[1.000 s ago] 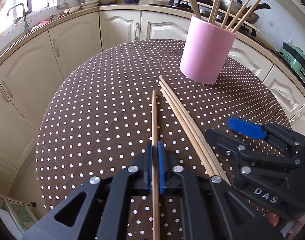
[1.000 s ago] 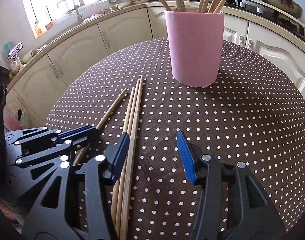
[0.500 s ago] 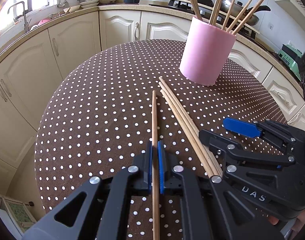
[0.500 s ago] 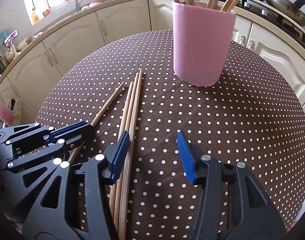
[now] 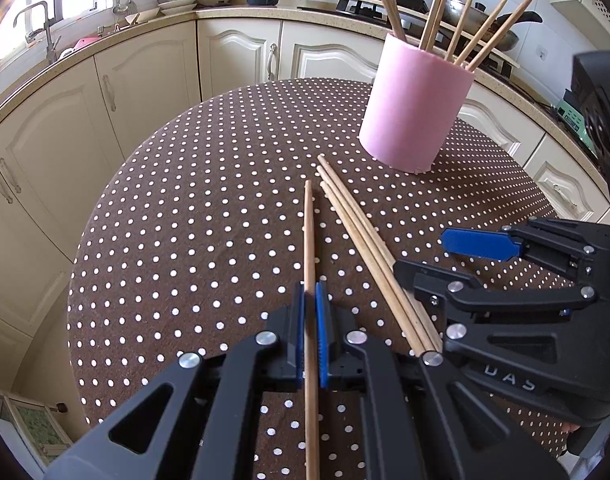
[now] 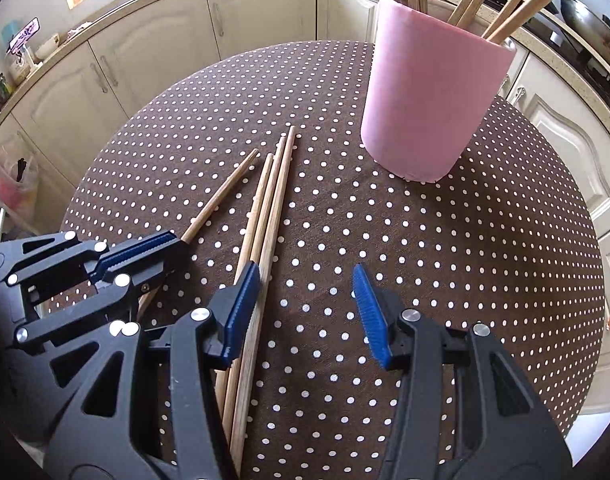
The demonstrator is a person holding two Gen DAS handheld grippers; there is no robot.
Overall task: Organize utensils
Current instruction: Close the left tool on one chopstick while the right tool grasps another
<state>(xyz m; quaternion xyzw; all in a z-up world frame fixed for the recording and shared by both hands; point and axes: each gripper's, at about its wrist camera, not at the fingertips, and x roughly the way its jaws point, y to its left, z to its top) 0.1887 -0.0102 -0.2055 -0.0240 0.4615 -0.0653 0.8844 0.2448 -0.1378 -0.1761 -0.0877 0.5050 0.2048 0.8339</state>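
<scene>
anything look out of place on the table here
Yes: four chopsticks lie loose on the dotted table rather than in the pink holder: one clamped in the left gripper, three bundled beside it.

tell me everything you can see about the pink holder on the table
The pink holder is a plain, matte cylinder, foam-like by its look, with a slightly ragged bottom edge. It stands upright on the dotted tablecloth, beyond the loose chopsticks and apart from them. Several wooden chopsticks lean out of its open top. Neither gripper touches it.

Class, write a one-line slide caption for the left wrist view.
Left gripper shut on one chopstick; three more lie beside it, near the pink holder.
</scene>
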